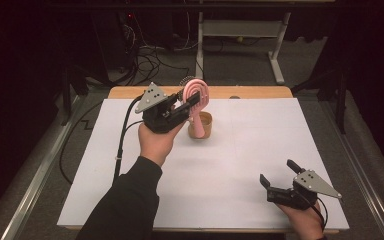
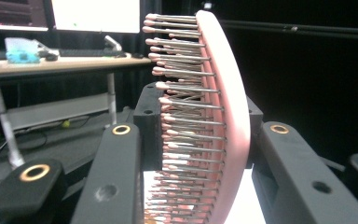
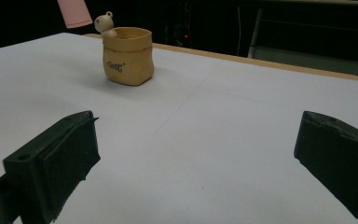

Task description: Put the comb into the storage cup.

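On the left side of the counter, a hand in a dark sleeve holds the left gripper up in the air, over the middle part near the far edge. A black cable hangs down from it to the counter. Its fingers are clenched on a pink hairbrush, one finger on each side of the brush head. In the left gripper view the brush stands up between the two fingers, with its rows of thin pins pointing to the left finger and its smooth pink back against the right finger. In the high view the round head of the brush is at the top and the handle points down toward a small yellow-brown pot. The handle's end is just above the pot or at its rim; I cannot tell if they touch. The pot sits on the counter near the middle of the far edge. It looks like a little sack with a tiny bear on its rim. Farther right, well apart from the pot, the right gripper rests low near the front right corner of the counter, held by the other hand. Its fingers are spread wide and released, with bare white counter between them.
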Action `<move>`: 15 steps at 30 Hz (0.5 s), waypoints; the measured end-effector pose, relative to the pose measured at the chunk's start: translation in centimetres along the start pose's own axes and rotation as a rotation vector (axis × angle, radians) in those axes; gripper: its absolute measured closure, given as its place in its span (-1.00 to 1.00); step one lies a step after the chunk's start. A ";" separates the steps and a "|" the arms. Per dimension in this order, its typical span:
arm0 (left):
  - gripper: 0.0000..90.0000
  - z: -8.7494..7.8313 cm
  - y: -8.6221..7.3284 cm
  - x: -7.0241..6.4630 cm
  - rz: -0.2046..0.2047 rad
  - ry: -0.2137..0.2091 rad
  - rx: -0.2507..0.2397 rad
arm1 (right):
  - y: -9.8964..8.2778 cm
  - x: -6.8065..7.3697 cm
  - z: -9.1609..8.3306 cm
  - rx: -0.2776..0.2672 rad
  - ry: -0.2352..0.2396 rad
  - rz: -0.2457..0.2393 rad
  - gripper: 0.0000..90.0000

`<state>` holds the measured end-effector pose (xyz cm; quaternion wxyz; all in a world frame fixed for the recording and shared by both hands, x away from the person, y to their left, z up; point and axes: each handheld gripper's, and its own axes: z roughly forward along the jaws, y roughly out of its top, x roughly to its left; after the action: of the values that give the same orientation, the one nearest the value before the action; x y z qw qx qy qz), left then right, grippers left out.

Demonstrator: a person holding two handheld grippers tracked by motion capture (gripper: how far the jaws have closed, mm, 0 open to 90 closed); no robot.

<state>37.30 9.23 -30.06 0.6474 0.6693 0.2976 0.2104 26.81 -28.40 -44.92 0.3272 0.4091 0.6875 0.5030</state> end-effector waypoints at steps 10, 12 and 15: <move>0.41 2.1 0.8 0.2 0.002 0.048 0.011 | 0.3 0.1 -0.1 -0.015 0.011 0.003 -1.00; 0.41 2.6 0.9 0.4 -0.013 0.045 0.010 | 0.3 0.0 0.0 -0.016 0.012 -0.002 -1.00; 0.41 3.3 1.0 0.6 -0.013 0.051 0.013 | 0.3 0.0 0.1 -0.016 0.014 -0.001 -1.00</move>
<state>40.09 7.17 -29.37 0.6365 0.6661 0.3197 0.2213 26.93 -28.31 -44.61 0.3262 0.4025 0.6858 0.5112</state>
